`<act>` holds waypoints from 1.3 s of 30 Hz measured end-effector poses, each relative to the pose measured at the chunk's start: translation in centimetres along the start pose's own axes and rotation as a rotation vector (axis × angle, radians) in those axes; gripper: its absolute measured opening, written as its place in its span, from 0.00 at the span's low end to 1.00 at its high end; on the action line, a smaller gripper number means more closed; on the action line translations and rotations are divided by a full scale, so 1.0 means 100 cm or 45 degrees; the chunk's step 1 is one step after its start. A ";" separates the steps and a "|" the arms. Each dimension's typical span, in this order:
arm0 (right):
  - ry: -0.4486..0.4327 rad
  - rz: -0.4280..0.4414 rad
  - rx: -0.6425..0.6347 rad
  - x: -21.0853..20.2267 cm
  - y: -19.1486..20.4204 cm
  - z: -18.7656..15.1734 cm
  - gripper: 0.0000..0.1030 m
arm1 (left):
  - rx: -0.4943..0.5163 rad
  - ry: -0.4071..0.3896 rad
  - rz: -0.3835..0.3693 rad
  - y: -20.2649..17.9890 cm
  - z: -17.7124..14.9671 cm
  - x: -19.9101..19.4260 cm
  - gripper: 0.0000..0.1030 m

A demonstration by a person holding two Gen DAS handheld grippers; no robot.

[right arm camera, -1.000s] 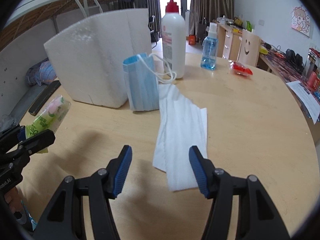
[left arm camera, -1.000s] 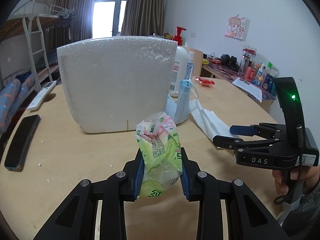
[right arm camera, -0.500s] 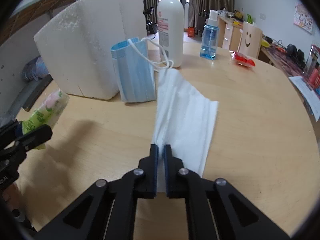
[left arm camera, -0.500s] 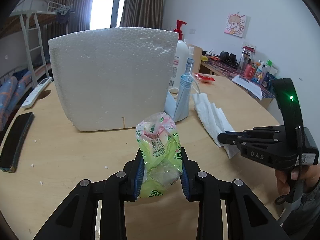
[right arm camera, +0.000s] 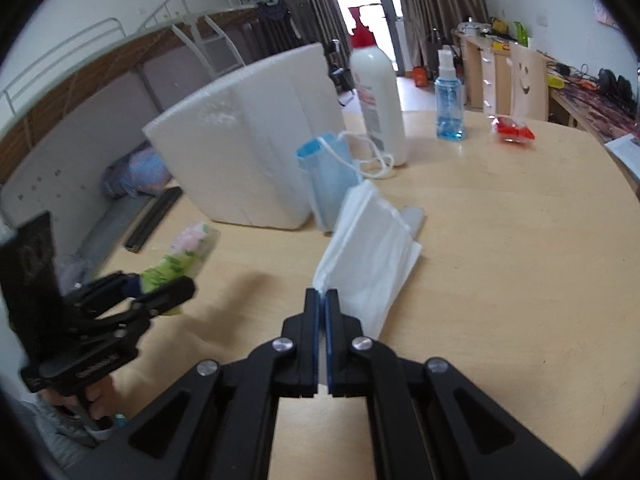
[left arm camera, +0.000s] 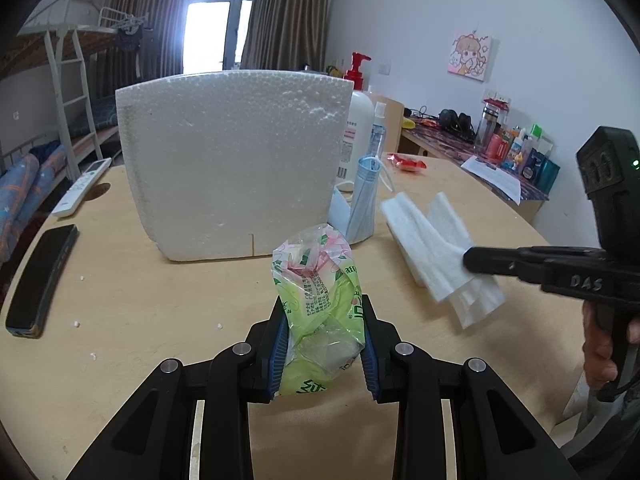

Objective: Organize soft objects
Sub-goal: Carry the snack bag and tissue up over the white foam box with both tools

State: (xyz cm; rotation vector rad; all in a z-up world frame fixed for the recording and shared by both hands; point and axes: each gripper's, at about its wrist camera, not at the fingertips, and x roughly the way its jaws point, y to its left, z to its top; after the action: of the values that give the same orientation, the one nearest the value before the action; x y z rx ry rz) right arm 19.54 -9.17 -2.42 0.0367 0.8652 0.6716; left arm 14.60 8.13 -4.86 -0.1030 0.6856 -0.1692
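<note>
Left claw (left arm camera: 323, 344) is clamping a green-pink tissue pack (left arm camera: 318, 308) between its blue pads, pack standing upright with its long axis vertical, top poking above the fingers, hovering over the table (left arm camera: 140, 300). Right claw (right arm camera: 322, 312) is pinched tight on the near corner of a white tissue sheet (right arm camera: 370, 248); the sheet is lifting off the table at that end, and its far end is trailing down toward the blue face mask (right arm camera: 330, 176).

Key relation: the sheet's long axis is running away from the right claw, straight ahead and slightly right, toward the mask and the white foam block (right arm camera: 248, 152). The mask is propped upright against the foam block's right end, just beside the lotion pump bottle (right arm camera: 378, 92). The foam block is sitting dead ahead of the left claw, well apart from the pack. The right claw is nearer the mask; the left is nearer the block's front face.

Pose: in the left wrist view the right claw (left arm camera: 470, 258) is coming in level from the right, the person's hand (left arm camera: 604, 344) on its grip. In the right wrist view the left claw (right arm camera: 160, 292) is sitting low left, angled toward the block, pack tip pointing up and right.

Judging: both soft items are in hand, neither placed yet. The next move probably turns on carrying the sheet along its own axis toward the mask. Risk: the loose far end dragging or unfolding.
</note>
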 end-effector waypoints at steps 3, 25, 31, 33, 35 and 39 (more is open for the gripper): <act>-0.040 0.004 0.003 -0.011 0.001 0.005 0.04 | -0.003 -0.005 0.007 0.000 0.000 -0.002 0.33; -0.254 0.045 -0.093 -0.066 0.024 0.015 0.04 | 0.032 -0.132 0.057 -0.009 0.007 -0.050 0.33; -0.306 0.061 -0.122 -0.079 0.031 0.015 0.04 | 0.056 -0.196 0.074 -0.014 0.015 -0.070 0.33; -0.321 0.069 -0.128 -0.083 0.033 0.015 0.04 | 0.065 -0.218 0.080 -0.016 0.018 -0.076 0.33; -0.338 0.072 -0.138 -0.087 0.036 0.015 0.04 | 0.071 -0.233 0.083 -0.017 0.020 -0.081 0.33; -0.367 0.081 -0.164 -0.092 0.041 0.016 0.04 | 0.084 -0.265 0.100 -0.016 0.022 -0.091 0.33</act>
State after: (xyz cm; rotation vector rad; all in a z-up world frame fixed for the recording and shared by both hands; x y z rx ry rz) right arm 14.31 -10.63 6.21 0.0445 0.5448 0.7598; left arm 8.86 8.41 2.74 -0.0296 0.4755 -0.1035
